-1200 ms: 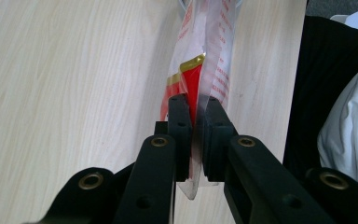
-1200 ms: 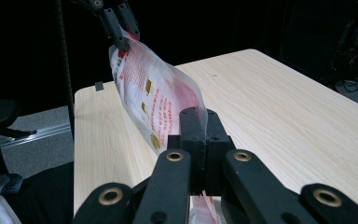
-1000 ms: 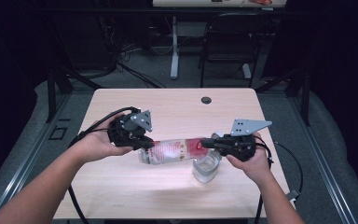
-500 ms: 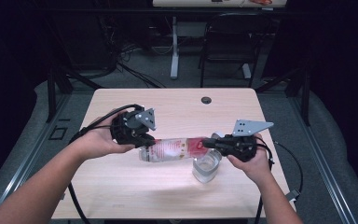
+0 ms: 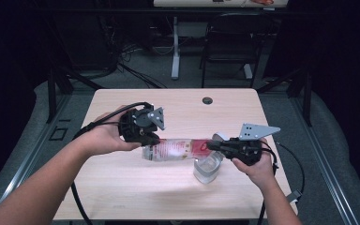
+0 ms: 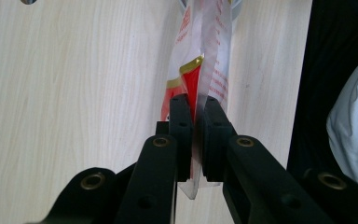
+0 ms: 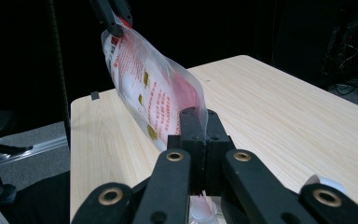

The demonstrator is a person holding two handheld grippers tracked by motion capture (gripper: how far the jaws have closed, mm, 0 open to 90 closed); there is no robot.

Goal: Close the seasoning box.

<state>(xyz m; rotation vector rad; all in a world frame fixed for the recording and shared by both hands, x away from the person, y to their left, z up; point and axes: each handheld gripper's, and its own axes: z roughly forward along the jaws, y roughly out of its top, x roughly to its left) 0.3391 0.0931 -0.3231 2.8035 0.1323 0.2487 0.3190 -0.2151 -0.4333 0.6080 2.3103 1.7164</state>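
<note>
A clear plastic bag (image 5: 178,149) with red print hangs in the air over the middle of the wooden table (image 5: 122,187), stretched out from left to right. The left gripper (image 5: 145,137) has its fingers (image 6: 182,135) pinching the left end of the bag. The right gripper (image 5: 215,145) has its fingers (image 7: 192,135) pinching the right end. A small clear cup (image 5: 207,168) stands on the table right under the bag's right end.

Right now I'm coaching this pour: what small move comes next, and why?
Probably lift the left tongs a little higher. Both tongs, the right tongs too, pinch the clear red-printed plastic pouch almost level, its right end above the clear plastic cup, so more tilt should send the contents down.
</note>
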